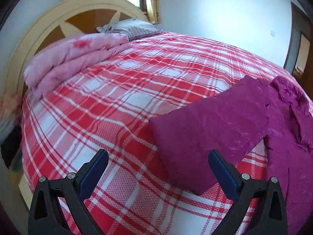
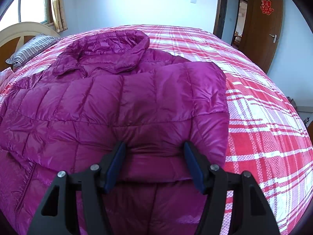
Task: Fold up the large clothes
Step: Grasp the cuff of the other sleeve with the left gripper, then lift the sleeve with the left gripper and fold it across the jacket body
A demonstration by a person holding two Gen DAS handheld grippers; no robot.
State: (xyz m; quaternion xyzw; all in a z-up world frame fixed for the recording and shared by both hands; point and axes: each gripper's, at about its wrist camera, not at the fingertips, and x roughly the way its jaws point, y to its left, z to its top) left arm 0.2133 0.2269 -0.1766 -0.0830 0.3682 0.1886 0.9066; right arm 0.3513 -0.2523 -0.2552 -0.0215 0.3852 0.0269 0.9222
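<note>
Purple jacket between spread gripper fingers.

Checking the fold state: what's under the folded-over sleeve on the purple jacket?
The sleeve lies across the purple jacket body on the plaid bedsheet. What the sleeve covers is hidden.

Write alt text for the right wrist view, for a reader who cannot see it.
A magenta quilted puffer jacket lies on a bed with a red and white plaid sheet, one sleeve folded across its front. The right gripper is low in front, jaws open around a bunched fold of the jacket. Behind are a striped pillow, a window and an open wooden door.
</note>
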